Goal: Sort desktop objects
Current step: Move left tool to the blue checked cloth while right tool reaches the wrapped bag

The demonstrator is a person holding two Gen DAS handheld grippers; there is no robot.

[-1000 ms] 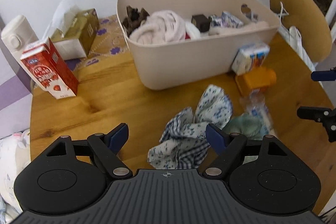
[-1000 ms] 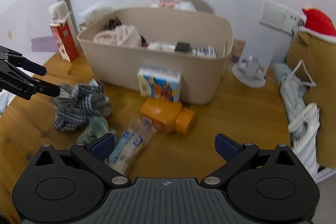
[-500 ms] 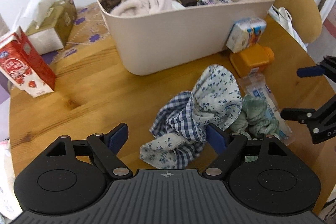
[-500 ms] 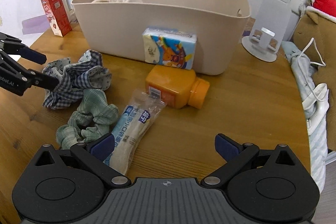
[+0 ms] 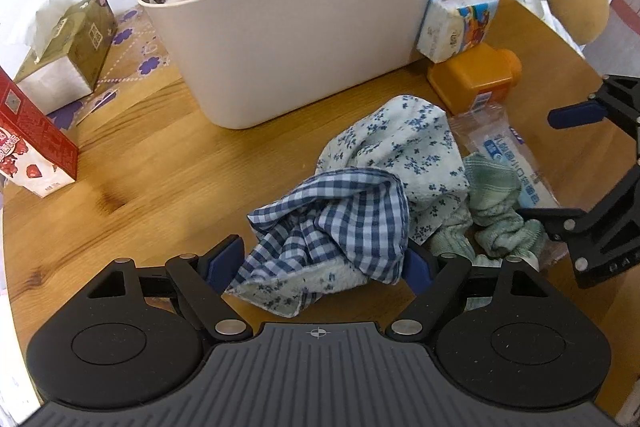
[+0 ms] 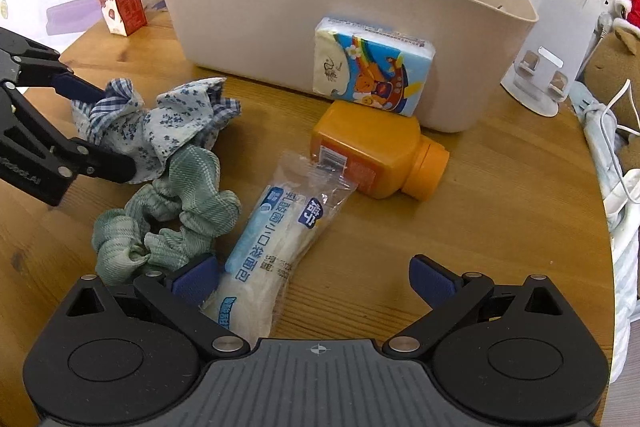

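Observation:
A crumpled blue checked and floral cloth lies on the wooden table in front of a beige bin. My left gripper is open, its jaws on either side of the cloth's near end; it also shows in the right wrist view. A green scrunchie lies beside the cloth. A wrapped bread packet lies between the open jaws of my right gripper, close to the left one. An orange bottle lies on its side. A tissue pack leans on the bin.
A red milk carton and a gold tissue box stand left of the bin. A white phone stand is at the right, with cables and cloth at the table's right edge. The bin holds clothes and small items.
Both grippers have moved forward and down. The left now straddles the checked cloth. The right now has the bread packet between its jaws.

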